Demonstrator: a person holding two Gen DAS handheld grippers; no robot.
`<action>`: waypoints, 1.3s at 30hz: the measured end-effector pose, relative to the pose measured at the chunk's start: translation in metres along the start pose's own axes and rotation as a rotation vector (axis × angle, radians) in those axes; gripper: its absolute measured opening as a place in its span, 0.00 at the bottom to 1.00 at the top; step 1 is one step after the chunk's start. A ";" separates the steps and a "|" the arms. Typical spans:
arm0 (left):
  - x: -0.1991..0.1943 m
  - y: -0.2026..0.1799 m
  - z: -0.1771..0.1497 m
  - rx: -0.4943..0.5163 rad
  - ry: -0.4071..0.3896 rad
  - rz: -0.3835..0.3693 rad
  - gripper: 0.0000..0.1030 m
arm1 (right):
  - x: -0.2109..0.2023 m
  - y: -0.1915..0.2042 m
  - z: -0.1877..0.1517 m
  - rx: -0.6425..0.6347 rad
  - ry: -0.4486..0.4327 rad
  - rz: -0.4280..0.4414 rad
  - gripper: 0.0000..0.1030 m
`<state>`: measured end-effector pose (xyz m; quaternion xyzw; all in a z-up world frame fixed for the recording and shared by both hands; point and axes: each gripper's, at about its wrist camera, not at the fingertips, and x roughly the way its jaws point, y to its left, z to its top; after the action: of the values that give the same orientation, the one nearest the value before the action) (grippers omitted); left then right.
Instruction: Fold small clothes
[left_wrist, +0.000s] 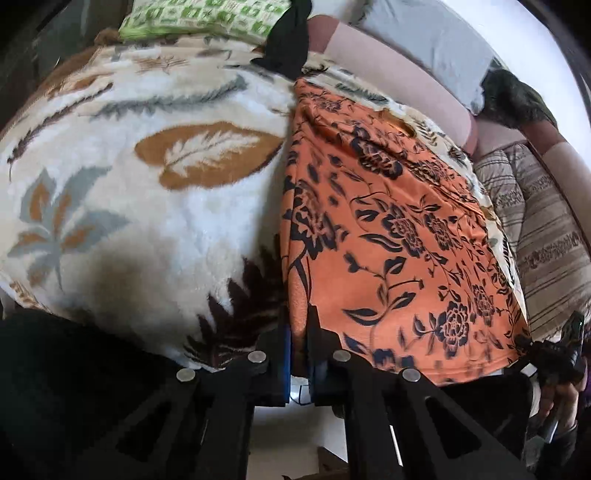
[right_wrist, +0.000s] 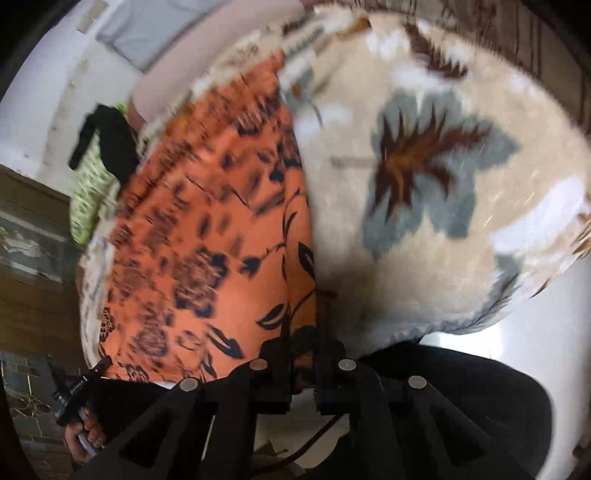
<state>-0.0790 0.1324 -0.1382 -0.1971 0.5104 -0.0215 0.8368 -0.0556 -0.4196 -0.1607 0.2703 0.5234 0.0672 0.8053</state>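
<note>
An orange garment with a dark floral print (left_wrist: 388, 229) lies stretched out on a plush leaf-patterned blanket (left_wrist: 147, 206). My left gripper (left_wrist: 299, 325) is shut on the garment's near left corner. In the right wrist view the same orange garment (right_wrist: 207, 236) lies to the left, blurred by motion. My right gripper (right_wrist: 303, 317) is shut on its near right corner, the cloth pinched between the jaws. The right gripper also shows at the far right of the left wrist view (left_wrist: 554, 354), at the garment's other near corner.
A green patterned pillow (left_wrist: 207, 18) and a black cloth (left_wrist: 288, 44) lie at the far end of the bed. A striped brown quilt (left_wrist: 543, 236) lies to the right. A wooden cabinet (right_wrist: 26, 280) stands at the left of the right wrist view.
</note>
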 end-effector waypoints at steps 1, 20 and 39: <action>0.012 0.008 -0.001 -0.021 0.041 0.022 0.07 | 0.003 -0.004 0.002 0.011 0.009 -0.007 0.09; 0.014 -0.002 0.003 0.008 0.101 -0.040 0.07 | 0.035 -0.014 0.011 0.066 0.114 0.113 0.08; 0.090 -0.064 0.323 -0.002 -0.193 -0.146 0.63 | 0.085 0.079 0.323 0.096 -0.171 0.499 0.43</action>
<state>0.2532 0.1513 -0.0619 -0.2360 0.4116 -0.0627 0.8781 0.2800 -0.4375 -0.0902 0.4336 0.3734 0.2158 0.7912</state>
